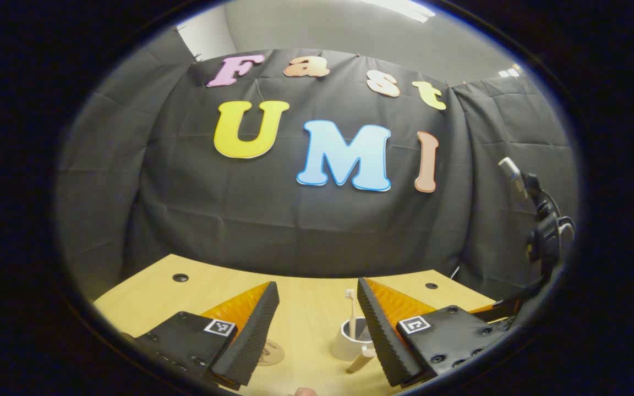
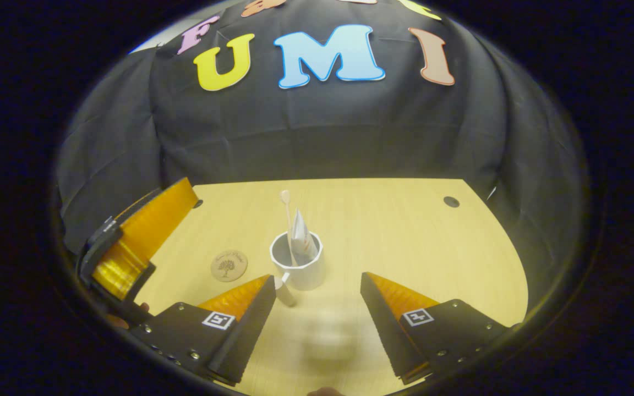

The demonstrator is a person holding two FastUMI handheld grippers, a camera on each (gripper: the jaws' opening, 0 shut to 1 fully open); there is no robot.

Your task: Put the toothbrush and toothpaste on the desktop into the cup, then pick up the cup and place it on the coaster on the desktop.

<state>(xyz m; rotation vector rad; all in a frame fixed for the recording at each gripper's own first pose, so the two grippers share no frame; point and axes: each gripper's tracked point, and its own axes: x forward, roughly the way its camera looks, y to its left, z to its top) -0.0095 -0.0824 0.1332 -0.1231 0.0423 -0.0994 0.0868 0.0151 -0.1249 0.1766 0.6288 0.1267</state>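
White cup (image 2: 299,263), centre of right gripper view, holding toothbrush (image 2: 286,217) and toothpaste (image 2: 302,235): loading done. Round coaster (image 2: 229,265) just left of it, bare; transfer pending. Right gripper (image 2: 317,300) and left gripper (image 1: 317,322) both wide open, gripping nothing.

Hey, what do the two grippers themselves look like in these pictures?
Both the left gripper and right gripper have two wedge-shaped fingers: black ribbed inner pads, orange outer faces, on black bolted blocks, each bearing a small black-and-white square marker.
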